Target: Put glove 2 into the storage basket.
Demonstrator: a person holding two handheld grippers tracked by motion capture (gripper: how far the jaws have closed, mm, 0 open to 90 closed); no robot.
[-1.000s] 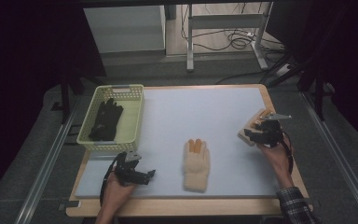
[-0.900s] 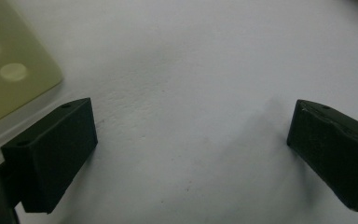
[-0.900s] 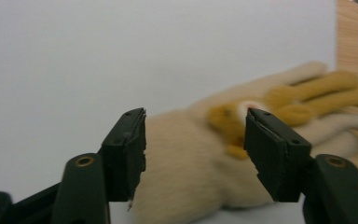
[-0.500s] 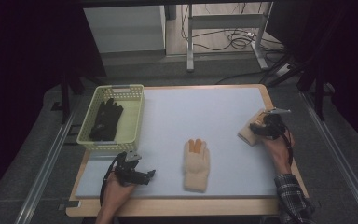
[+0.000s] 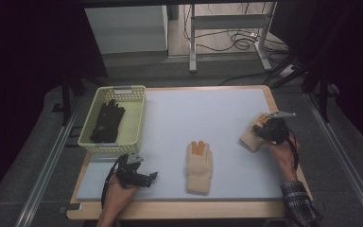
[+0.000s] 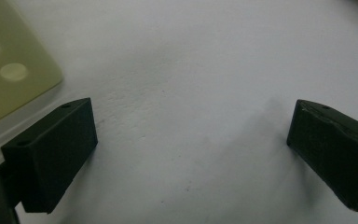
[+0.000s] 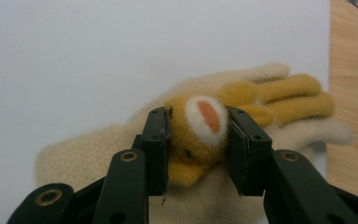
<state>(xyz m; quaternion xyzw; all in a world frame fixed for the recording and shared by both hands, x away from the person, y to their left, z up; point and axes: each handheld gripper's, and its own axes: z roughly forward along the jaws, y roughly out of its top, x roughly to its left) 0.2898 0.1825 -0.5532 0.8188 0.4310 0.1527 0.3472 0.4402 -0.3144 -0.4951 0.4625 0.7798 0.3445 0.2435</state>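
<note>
Between right tongs (image 7: pixel 197 144), unlabelled cream glove (image 7: pixel 121 154) with orange patch.

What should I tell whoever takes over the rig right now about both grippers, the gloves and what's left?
Right gripper: jaws have just been closing and now pinch the orange patch on the cream glove at the right edge.
Left gripper: open, nothing between its jaws, low over the white mat near the basket.
Second cream glove: flat at mid-mat.
Done: black gloves lie in the yellow basket.
Left, probably: lift the pinched glove and deal with both cream gloves.
</note>
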